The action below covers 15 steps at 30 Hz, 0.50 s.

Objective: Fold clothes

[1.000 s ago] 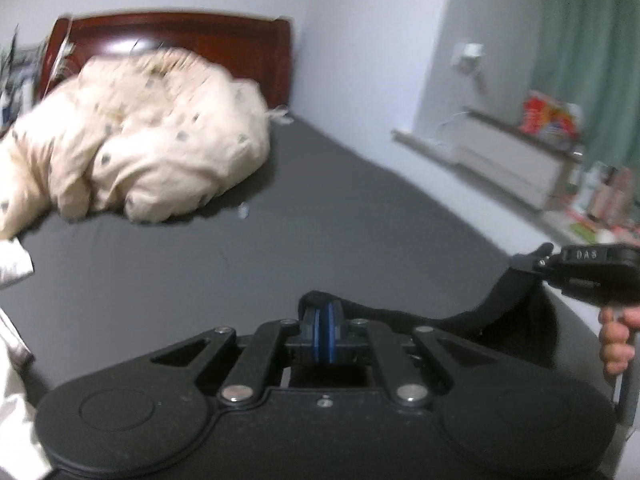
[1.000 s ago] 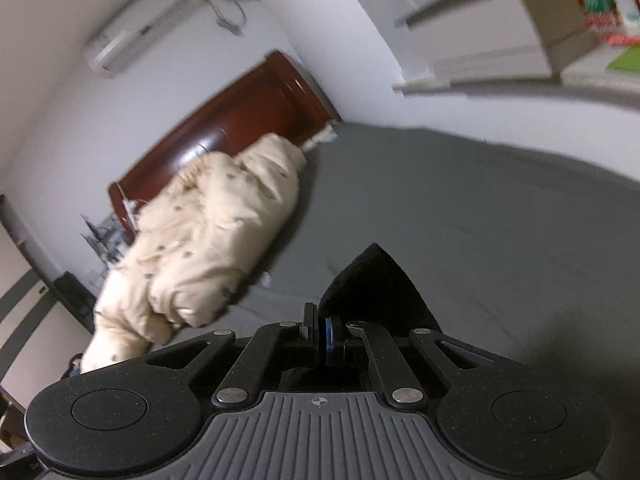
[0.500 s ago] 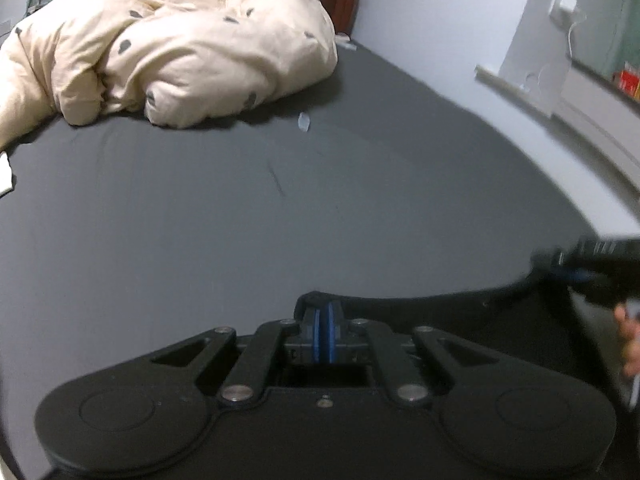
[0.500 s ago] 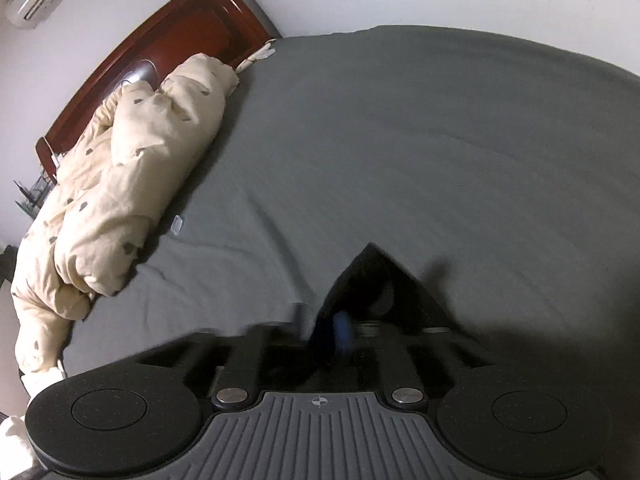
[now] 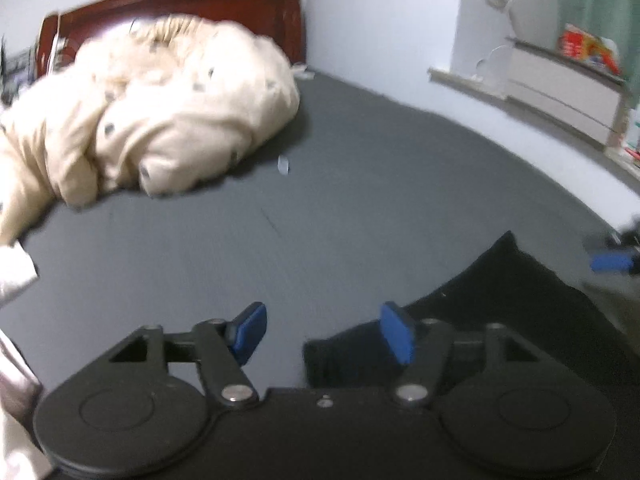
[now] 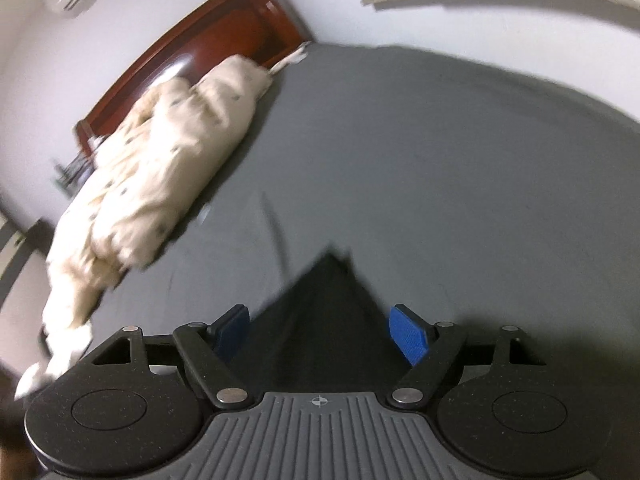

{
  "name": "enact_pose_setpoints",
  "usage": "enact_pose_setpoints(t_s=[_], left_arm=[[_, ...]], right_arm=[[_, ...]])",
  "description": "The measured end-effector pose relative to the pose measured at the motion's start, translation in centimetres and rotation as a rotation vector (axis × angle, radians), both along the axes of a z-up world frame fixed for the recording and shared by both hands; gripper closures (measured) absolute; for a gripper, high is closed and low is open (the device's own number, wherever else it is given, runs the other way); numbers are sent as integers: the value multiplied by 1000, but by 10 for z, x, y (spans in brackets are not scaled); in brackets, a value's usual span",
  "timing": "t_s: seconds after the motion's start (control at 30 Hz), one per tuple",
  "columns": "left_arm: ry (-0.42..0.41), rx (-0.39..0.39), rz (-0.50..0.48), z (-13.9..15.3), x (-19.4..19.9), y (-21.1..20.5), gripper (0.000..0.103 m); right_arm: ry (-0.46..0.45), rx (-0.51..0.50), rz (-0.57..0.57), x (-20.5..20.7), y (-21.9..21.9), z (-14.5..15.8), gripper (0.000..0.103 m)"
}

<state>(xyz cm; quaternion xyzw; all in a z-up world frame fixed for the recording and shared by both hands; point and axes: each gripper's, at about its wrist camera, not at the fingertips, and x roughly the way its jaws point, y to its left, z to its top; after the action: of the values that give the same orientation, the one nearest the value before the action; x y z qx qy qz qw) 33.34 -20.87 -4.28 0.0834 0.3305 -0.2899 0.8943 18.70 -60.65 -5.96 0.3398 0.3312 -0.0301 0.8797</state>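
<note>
A black garment (image 5: 500, 292) lies on the dark grey bed sheet (image 5: 360, 184). In the left wrist view my left gripper (image 5: 324, 334) has its jaws opening; the blue pads stand apart and the garment's near edge lies below the right pad, not pinched. The right gripper's blue pad (image 5: 610, 262) shows at the far right edge of that view. In the right wrist view my right gripper (image 6: 320, 330) is also opening, with a pointed corner of the black garment (image 6: 324, 312) lying between its spread blue pads, which do not press on it.
A crumpled beige duvet (image 5: 160, 120) lies at the head of the bed before the red-brown headboard (image 5: 180, 4). A small white scrap (image 5: 283, 165) lies on the sheet. A windowsill with packages (image 5: 580, 46) runs along the right wall. White fabric (image 5: 12, 272) sits at the left edge.
Both grippers were shut on the black garment and have opened, letting it drop onto the sheet. Both views sank toward the bed.
</note>
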Motion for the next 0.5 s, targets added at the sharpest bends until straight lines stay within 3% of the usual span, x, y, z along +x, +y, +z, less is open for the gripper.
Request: enact_pose_setpoints(t_s=[0.13, 0.27, 0.43, 0.5], left_arm=[[-5, -3, -13, 19, -17, 22, 41], [-28, 26, -94, 22, -61, 35, 41], [-91, 112, -195, 1, -125, 28, 42], [-108, 146, -227, -12, -145, 17, 47]], right_arm=[[-31, 105, 33, -66, 26, -5, 25], [-66, 174, 37, -124, 59, -9, 25], [-142, 152, 6, -170, 107, -12, 25], [-167, 136, 10, -179, 123, -14, 25]])
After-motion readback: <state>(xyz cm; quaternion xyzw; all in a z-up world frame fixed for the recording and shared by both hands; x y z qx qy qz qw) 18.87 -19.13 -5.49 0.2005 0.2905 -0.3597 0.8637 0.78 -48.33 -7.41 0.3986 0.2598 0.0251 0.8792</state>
